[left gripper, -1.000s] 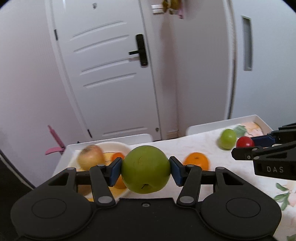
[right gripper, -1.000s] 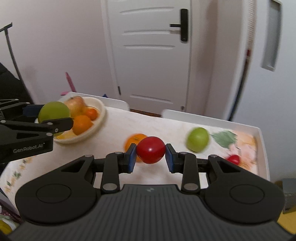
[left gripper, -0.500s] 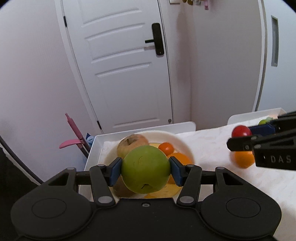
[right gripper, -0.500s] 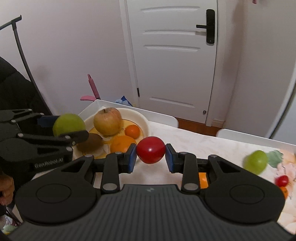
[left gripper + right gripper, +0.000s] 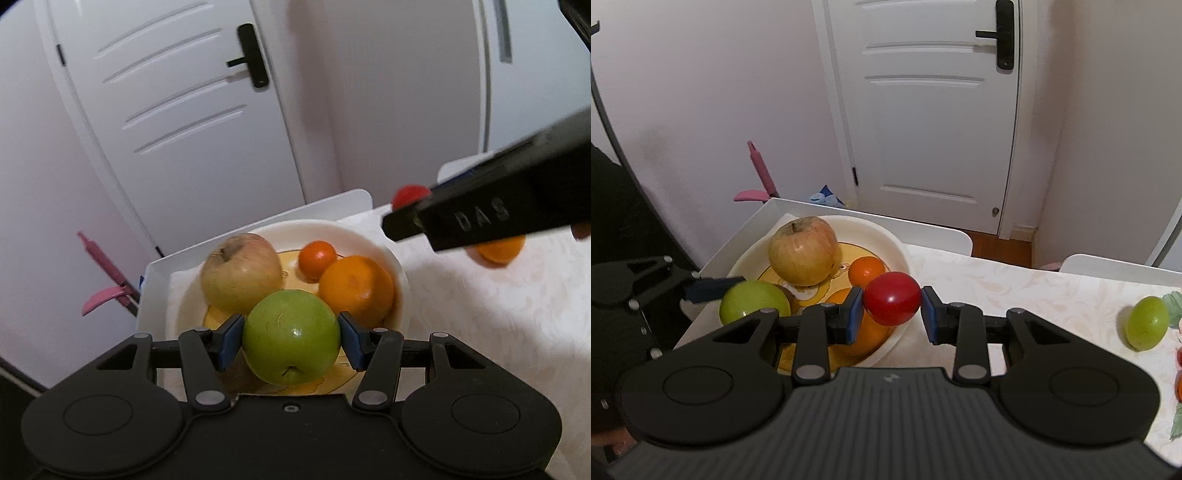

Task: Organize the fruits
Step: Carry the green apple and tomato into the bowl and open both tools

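- Left gripper: blue fingers pressing both sides of a green apple, stem end facing the camera; holding it above the near rim of the bowl.
- Right gripper: blue fingers closing on a red fruit, the left pad touching it, a thin gap showing at the right pad; hanging over the bowl's right rim.
- In the left wrist view, the right gripper is crossing in from the right edge, blurred, red fruit peeking above its finger.
- In the right wrist view, the left gripper is sitting at the bowl's left side with the green apple.
- Bowl standing at the table's far left corner, holding a yellow-red apple, a small orange fruit and a large orange, the three lying close together.
- Another orange lying on the table right of the bowl, partly hidden by the right gripper.
- A green fruit resting near the table's right edge, well apart from the bowl.
- White door with a black handle standing beyond the table's far edge.
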Tool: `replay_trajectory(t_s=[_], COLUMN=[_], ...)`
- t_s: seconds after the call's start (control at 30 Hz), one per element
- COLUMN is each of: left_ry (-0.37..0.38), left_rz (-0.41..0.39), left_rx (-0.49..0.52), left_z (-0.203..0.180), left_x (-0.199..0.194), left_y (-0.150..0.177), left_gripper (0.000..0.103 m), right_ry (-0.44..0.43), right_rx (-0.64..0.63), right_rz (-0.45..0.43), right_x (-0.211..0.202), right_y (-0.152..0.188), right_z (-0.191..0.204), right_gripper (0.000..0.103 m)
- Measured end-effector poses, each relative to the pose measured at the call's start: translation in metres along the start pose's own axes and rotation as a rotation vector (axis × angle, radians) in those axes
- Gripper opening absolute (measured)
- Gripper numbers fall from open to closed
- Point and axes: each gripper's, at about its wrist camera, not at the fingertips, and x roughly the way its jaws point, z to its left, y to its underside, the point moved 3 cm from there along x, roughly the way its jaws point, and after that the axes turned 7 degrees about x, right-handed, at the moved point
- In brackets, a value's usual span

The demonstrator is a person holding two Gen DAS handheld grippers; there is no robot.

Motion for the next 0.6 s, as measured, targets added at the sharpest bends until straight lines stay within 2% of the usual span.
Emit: replay_trajectory(t_s=[0.23, 0.33, 0.37, 0.43, 0.6], left_ry=[0.026, 0.045, 0.039, 0.031, 0.028], left_rz=[0.014, 0.025, 0.015, -0.004, -0.017], left_rx=[0.032, -0.002, -0.004, -0.003, -0.043], left_z=[-0.005, -0.002, -0.002, -0.002, 0.006], left_x=[0.008, 0.010, 0.008, 0.004, -0.006], left_y=[0.007, 0.010, 0.009, 0.006, 0.004], left_gripper=[0.060, 0.061, 0.065, 0.092, 0.094], right_ry=[0.023, 0.026, 0.025, 0.021, 0.019], right_rx=[0.003, -0.005, -0.006, -0.004, -0.022], right_rz=[0.006, 0.010, 0.011, 0.012, 0.007], right_x=[0.005, 0.006, 0.006, 0.006, 0.002], right_y=[0.000, -0.001, -0.001, -0.003, -0.011], right_z=[-0.002, 0.000, 0.000, 0.000, 0.000], right_gripper=[0.048, 0.048, 0.048, 0.048, 0.048])
